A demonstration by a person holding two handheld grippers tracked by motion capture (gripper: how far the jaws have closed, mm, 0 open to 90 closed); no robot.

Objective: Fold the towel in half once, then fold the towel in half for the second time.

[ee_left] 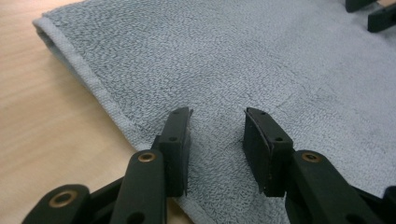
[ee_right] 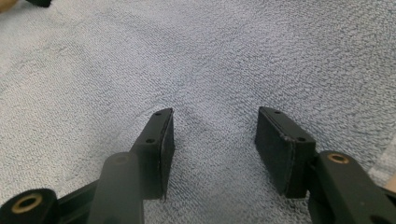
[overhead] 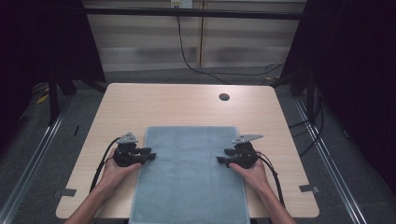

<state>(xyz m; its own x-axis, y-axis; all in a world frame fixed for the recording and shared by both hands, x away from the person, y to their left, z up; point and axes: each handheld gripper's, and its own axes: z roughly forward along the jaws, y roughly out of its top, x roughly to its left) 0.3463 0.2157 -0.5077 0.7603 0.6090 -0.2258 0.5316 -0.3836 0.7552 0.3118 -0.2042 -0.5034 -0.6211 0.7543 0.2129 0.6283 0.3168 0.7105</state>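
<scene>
A grey-blue terry towel [overhead: 189,175] lies flat on the wooden table [overhead: 187,105], draping over its near edge; soft and limp, it should pinch best at its hemmed side edges. The left gripper [overhead: 148,157] and right gripper [overhead: 221,160] hover there, jaws apart, holding nothing. Dark curtains flank the table.

The towel [overhead: 189,172] is grey-blue terry cloth, matt, with a looped, nubbly pile and a flatter woven hem. The table [overhead: 187,105] is pale wood-grain laminate, smooth with a soft sheen. Both grippers' fingers [ee_left: 175,149] are matt black plastic with brass-coloured rivets.
</scene>
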